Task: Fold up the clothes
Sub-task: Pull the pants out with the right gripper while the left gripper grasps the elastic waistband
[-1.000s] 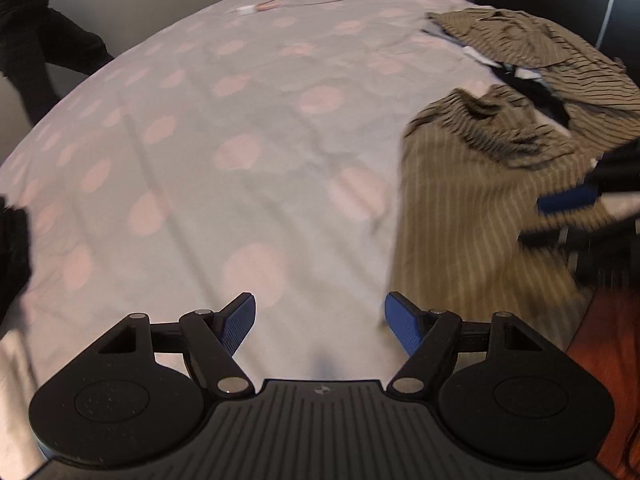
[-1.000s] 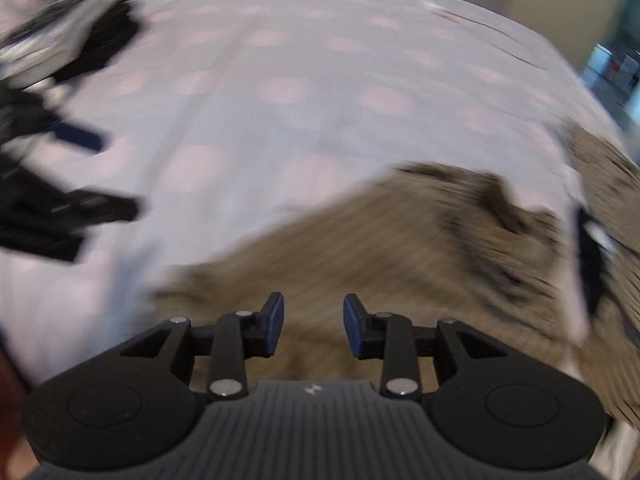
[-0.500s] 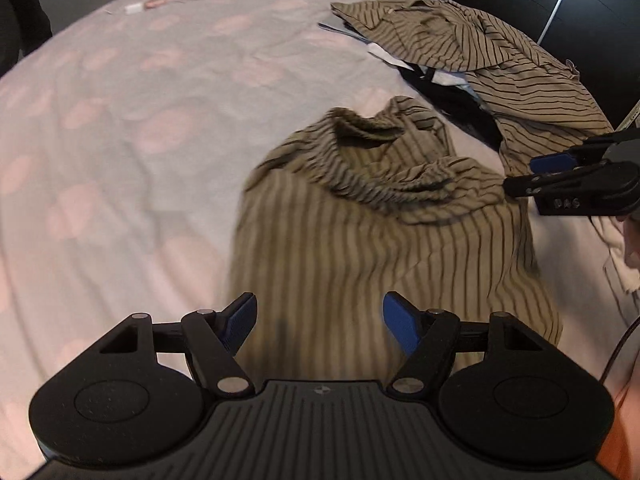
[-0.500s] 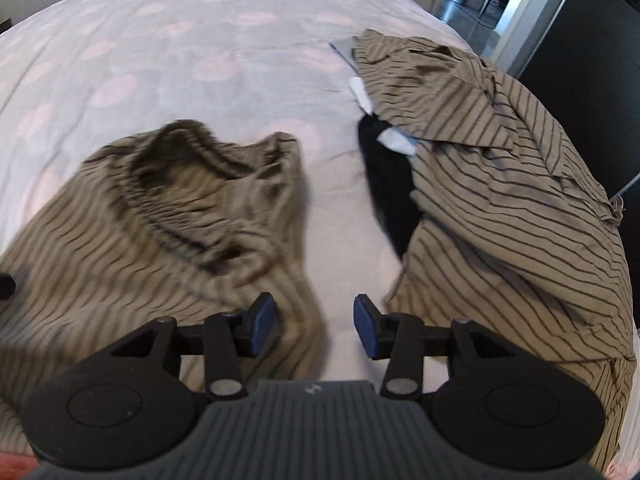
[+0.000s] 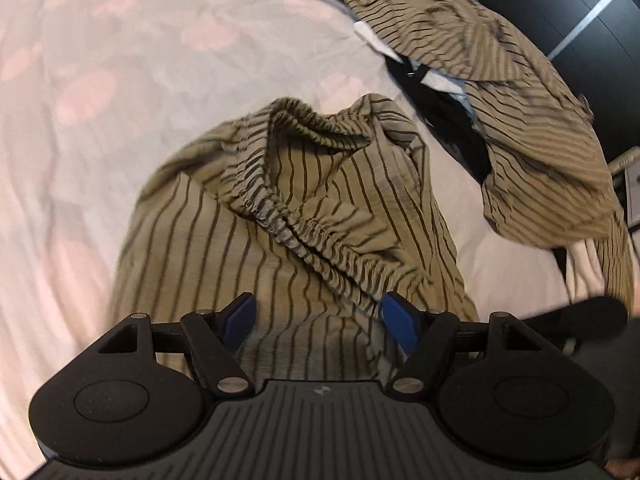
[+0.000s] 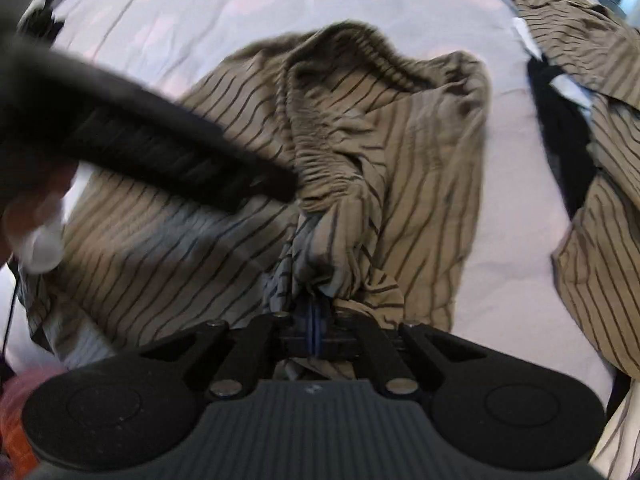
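— Where are my claws?
— My right claw (image 6: 315,322) is clamped on a bunched fold of the striped pants (image 5: 288,216); my left claw (image 5: 318,320) stands wide apart just above their near end.
— And the pants?
— Crumpled on the bed (image 5: 120,80), the striped shirt (image 5: 500,80) far right. No writing legible.

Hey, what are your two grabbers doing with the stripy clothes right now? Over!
Right gripper shut on striped pants. Left gripper open over them. Second striped garment lies beside, apart.
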